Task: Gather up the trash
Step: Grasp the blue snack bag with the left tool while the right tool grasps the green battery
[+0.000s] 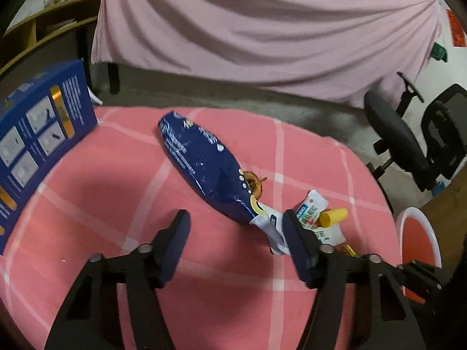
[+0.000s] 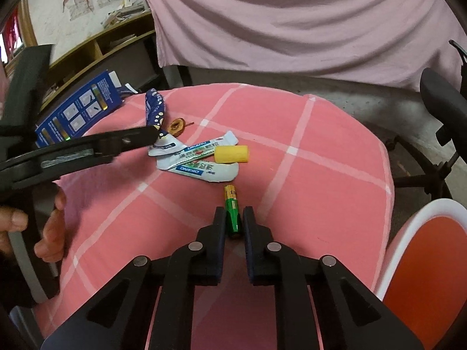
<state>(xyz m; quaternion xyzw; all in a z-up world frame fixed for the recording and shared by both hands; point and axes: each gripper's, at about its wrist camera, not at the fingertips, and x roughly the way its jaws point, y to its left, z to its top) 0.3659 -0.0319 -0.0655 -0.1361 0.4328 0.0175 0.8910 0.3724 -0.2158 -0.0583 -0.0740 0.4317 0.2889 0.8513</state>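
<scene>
On the pink checked tablecloth lies a dark blue snack wrapper, also in the right wrist view. My left gripper is open just in front of the wrapper's near end, its right finger beside the white tail. White sachets, a yellow cap and a brown fruit stem piece lie nearby. My right gripper is shut on a green and gold battery at the cloth's surface.
A blue box stands at the table's left. An orange bin with a white rim sits at the right, below the table edge. Office chairs stand behind on the right. A pink sheet hangs at the back.
</scene>
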